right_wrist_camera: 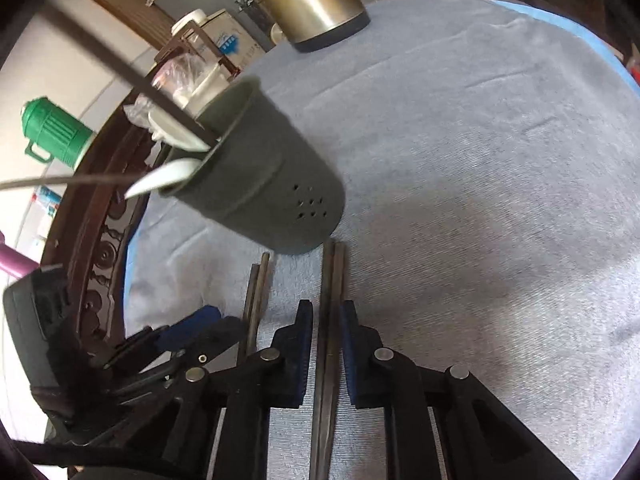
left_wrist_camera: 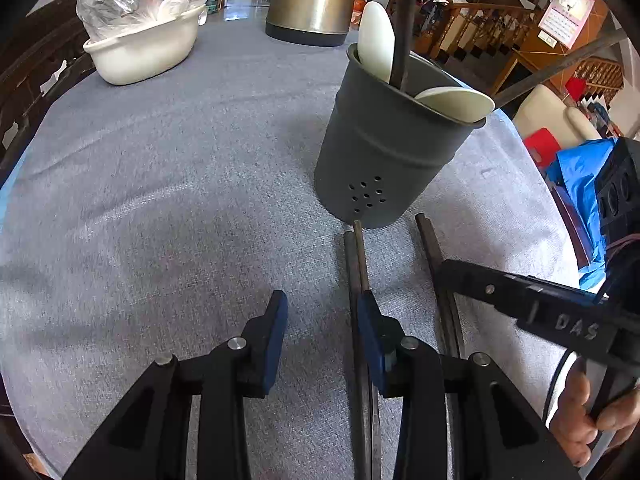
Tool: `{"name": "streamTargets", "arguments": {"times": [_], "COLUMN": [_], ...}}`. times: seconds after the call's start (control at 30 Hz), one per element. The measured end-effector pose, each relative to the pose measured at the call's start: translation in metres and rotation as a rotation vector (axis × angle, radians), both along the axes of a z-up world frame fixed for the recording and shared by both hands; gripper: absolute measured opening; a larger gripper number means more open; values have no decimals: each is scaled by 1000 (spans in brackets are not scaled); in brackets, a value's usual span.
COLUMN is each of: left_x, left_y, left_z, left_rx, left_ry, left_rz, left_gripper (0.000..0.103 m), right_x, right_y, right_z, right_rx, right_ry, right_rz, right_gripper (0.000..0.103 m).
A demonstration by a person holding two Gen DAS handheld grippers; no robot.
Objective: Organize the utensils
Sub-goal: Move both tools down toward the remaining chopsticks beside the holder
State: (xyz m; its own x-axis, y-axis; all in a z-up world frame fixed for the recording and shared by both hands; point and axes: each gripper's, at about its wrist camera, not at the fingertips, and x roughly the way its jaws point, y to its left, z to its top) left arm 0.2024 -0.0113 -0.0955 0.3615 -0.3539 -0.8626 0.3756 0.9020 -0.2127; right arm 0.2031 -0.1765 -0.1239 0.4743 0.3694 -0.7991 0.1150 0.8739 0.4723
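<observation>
Here, you are working partway through: white spoons (left_wrist_camera: pixel 376 40) and some chopsticks are already standing in the grey holder (left_wrist_camera: pixel 384 152), while your right hand-held gripper (right_wrist_camera: pixel 326 344) is clamping one chopstick pair (right_wrist_camera: pixel 333 280) on the tabletop (left_wrist_camera: pixel 160 160) and your left hand-held gripper (left_wrist_camera: pixel 322 320), jaws apart, is resting beside another pair (left_wrist_camera: pixel 357 256).
</observation>
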Motion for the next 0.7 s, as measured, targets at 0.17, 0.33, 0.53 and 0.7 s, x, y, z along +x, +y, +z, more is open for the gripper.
{"name": "streamTargets", "arguments": {"times": [0.17,0.33,0.53,0.7], "left_x": [1,1,2,8], "left_y": [1,4,-9,-14], "left_z": [1,5,11,4], "left_rx": [17,-10,6,18], "left_ry": [-6,3,-16,10], "left_rz": [13,24,-22,-19], "left_gripper": [38,38,38,38], "right_x": [1,-3,-3,-1], "right_y": [4,-9,-4,3], "right_z": [2,1,8,-2], "right_rx": [-60,-40,-2,-65], "right_ry": [0,6,-25,5], "right_rz": [0,-30,1,17], "right_gripper": [16,16,16,13]}}
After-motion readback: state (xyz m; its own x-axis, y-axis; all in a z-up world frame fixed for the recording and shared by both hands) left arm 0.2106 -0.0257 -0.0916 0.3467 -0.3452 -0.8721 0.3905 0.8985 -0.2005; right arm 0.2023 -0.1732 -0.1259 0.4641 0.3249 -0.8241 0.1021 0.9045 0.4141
